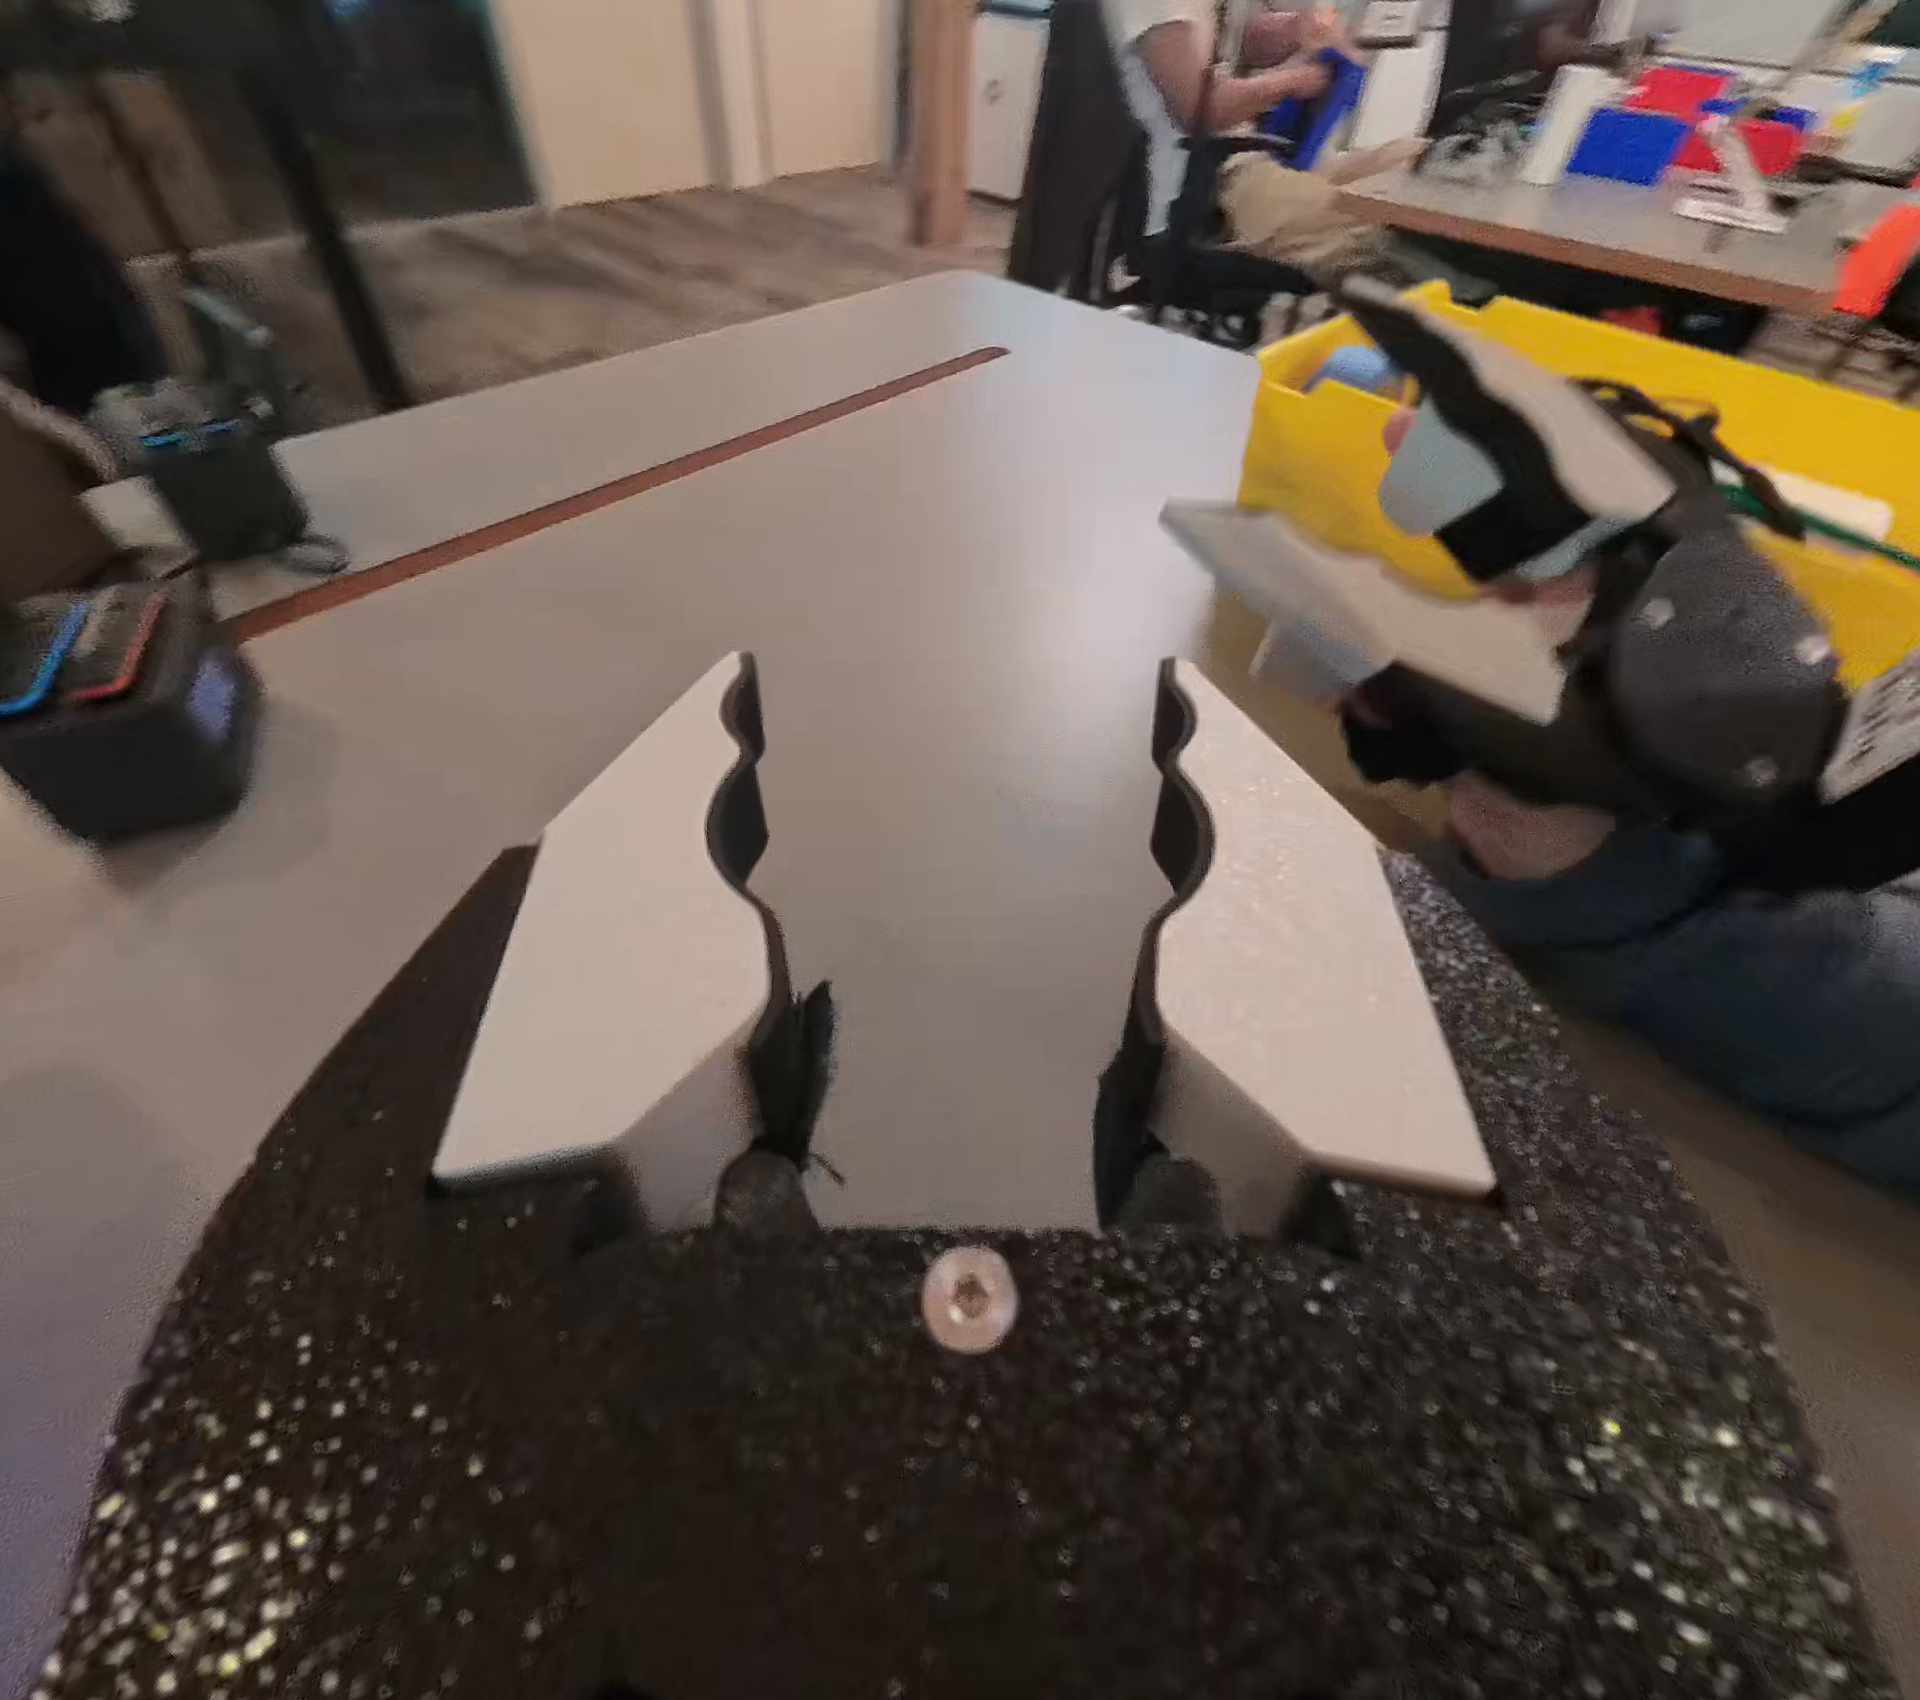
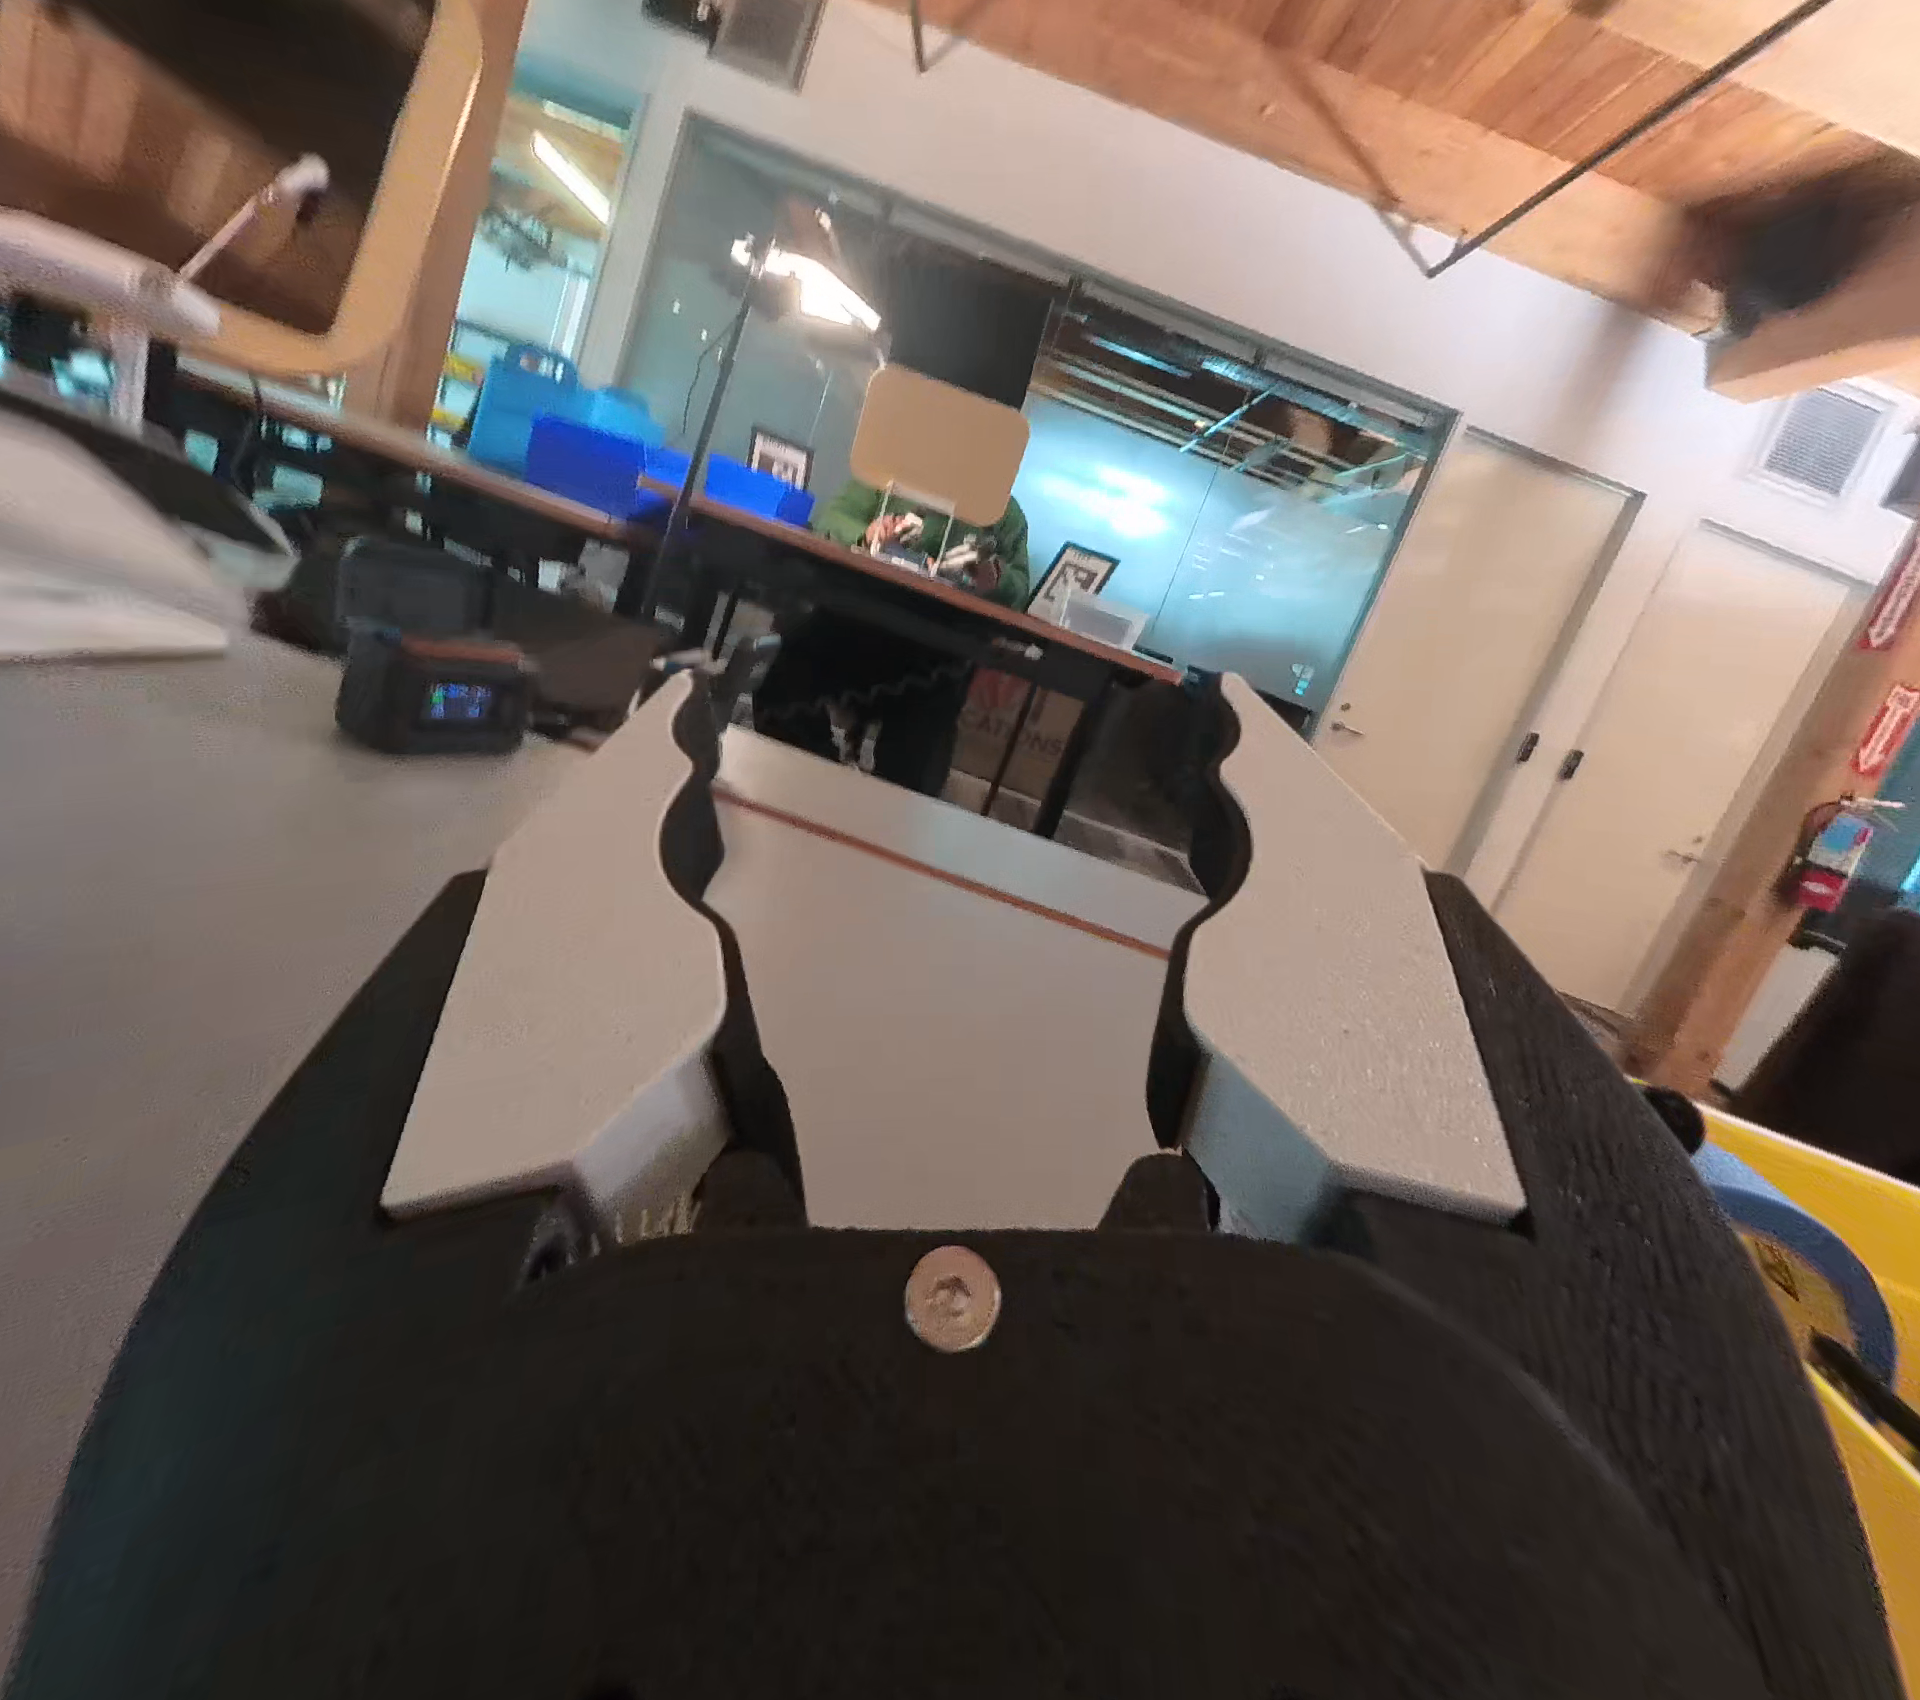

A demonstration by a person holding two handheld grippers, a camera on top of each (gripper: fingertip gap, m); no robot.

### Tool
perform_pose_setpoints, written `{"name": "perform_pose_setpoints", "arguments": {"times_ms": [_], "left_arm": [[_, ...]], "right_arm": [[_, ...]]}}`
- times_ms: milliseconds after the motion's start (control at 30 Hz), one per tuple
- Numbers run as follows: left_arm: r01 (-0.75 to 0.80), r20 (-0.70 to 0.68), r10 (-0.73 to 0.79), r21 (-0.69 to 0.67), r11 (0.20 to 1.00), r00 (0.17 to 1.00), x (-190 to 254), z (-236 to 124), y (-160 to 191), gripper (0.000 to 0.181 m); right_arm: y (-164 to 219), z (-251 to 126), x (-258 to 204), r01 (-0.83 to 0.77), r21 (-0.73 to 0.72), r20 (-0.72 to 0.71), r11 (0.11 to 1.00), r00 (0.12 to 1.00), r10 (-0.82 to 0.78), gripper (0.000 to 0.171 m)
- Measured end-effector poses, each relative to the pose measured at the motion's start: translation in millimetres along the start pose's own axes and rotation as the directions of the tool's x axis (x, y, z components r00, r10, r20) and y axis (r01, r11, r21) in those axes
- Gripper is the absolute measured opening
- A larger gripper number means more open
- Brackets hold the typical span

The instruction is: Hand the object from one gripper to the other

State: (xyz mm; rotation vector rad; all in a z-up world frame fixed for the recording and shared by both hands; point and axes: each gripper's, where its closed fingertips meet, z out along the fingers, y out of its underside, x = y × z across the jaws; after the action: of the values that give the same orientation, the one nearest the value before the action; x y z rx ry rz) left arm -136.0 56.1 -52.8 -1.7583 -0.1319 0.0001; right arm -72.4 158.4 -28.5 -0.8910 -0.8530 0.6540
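My left gripper (image 1: 956,674) is open and empty, held low over the grey table (image 1: 935,507). My right gripper (image 2: 956,694) is open and empty too, tilted up above the same table (image 2: 935,1027). In the left wrist view the right gripper (image 1: 1262,403) shows at the right, held in a hand, turned on its side at the table's right edge in front of a yellow bin (image 1: 1766,424). A light blue thing (image 1: 1351,377) lies in that bin; I cannot tell what it is. Nothing sits between either pair of jaws.
A black power unit with a small screen (image 1: 135,715) stands at the table's left; it also shows in the right wrist view (image 2: 436,694). The yellow bin (image 2: 1849,1338) stands off the right edge. A dark seam (image 1: 623,497) crosses the table. People sit at far tables.
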Motion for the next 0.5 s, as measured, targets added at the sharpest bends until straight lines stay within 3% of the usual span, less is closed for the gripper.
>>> {"name": "perform_pose_setpoints", "arguments": {"times_ms": [133,267,367,500], "left_arm": [[0.044,0.072,-0.046,0.036,0.998,0.996,-6,-55,-36,0.073],[0.041,0.372,-0.006,-0.088,0.995,0.928,-101,-132,-40,0.067],[0.158,0.487,-0.002,-0.279,0.947,0.874,-171,-182,-7,0.062],[0.401,0.477,-0.129,-0.528,0.749,0.869,-207,-220,68,0.05]], "right_arm": [[11,4,-6,-0.037,-0.035,0.042,0.999,0.998,0.038,0.091],[17,7,-9,-0.087,-0.052,0.072,0.995,0.993,0.091,0.09],[20,8,-10,-0.107,-0.065,0.083,0.992,0.99,0.113,0.086],[23,10,-13,-0.119,-0.076,0.096,0.99,0.987,0.126,0.084]]}}
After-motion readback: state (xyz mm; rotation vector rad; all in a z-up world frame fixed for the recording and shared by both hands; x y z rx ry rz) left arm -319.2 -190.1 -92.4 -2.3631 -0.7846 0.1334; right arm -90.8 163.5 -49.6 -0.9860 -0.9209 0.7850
